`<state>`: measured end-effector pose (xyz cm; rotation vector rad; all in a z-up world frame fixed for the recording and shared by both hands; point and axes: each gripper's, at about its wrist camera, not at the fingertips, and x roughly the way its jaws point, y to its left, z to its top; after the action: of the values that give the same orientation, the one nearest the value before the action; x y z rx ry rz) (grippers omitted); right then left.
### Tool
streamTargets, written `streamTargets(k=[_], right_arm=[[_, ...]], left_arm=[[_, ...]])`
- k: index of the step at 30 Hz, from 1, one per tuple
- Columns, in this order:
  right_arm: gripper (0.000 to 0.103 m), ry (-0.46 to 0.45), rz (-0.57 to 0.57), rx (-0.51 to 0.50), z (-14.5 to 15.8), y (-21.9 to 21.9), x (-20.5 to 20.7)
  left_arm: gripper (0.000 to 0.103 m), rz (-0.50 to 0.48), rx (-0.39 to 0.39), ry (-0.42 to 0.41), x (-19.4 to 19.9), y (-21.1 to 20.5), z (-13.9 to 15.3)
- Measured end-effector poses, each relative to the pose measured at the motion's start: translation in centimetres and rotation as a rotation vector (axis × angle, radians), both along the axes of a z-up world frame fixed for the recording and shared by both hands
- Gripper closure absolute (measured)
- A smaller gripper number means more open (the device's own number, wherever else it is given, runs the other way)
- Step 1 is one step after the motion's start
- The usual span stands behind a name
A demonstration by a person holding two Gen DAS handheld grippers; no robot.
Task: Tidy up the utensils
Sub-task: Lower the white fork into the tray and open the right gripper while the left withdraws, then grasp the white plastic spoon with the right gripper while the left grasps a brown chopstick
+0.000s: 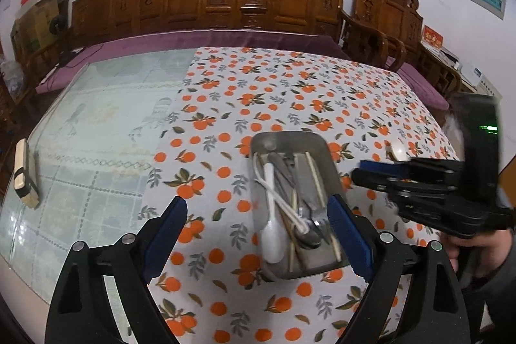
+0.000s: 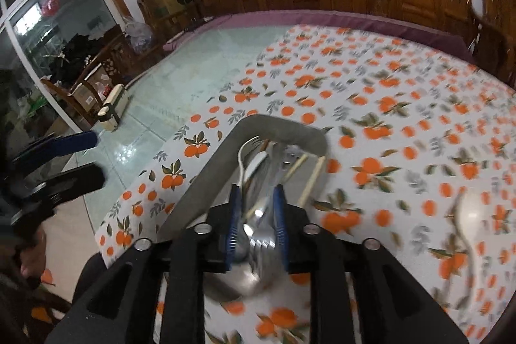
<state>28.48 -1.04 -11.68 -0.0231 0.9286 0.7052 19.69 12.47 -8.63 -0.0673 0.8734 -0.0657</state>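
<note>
Here, your metal tray [image 1: 258,147] sits on the orange-print tablecloth [image 1: 290,86], a shallow rectangular pan with rounded corners and a dull grey sheen. Inside it the utensils lie lengthwise in a loose bundle: a white plastic spoon [image 1: 272,237] along the left side, pale wooden chopsticks [image 1: 317,179] slanting along the right, and steel cutlery [image 1: 306,208] heaped between them.

Your left gripper [image 1: 258,234] hangs over the near end of the tray with its blue-padded jaws spread wide, one pad out over the cloth to the left and the other at the tray's right edge; nothing is between the pads.

Your right gripper [image 2: 256,215] points down over the near end of the tray with the jaws only narrowly apart. In the right wrist view a steel fork [image 2: 262,242] lies in the gap between the blue pads, its tines towards the camera; the picture is blurred there, and the pads do not seem to press on it.

Another white spoon [image 2: 467,215] lies on the cloth to the right of the tray, well apart from it.
</note>
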Motion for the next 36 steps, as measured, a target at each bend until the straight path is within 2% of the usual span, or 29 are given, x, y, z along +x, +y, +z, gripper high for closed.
streamTargets(k=[8, 10, 15, 25, 36], right_arm=[[0.071, -0.077, -0.044, -0.052, 2.8, -7.5, -2.3], [0.065, -0.088, -0.065, -0.065, 3.1, -9.2, -2.5], [0.063, -0.099, -0.121, -0.1, 2.9, -13.5, -2.7], [0.063, -0.046, -0.188, -0.19, 0.2, -19.5, -2.4], [0.063, 0.048, -0.146, -0.293, -6.0, -20.0, 1.5]], left_arm=[[0.018, -0.054, -0.006, -0.011, 0.7, -4.3, 0.3], [0.018, -0.066, -0.006, -0.012, 0.9, -5.3, 0.3], [0.018, -0.098, -0.009, -0.009, 1.5, -8.2, 0.0], [0.018, -0.141, -0.015, 0.022, 2.4, -12.2, -1.4], [0.018, -0.171, -0.021, 0.074, 3.4, -15.6, -3.6]])
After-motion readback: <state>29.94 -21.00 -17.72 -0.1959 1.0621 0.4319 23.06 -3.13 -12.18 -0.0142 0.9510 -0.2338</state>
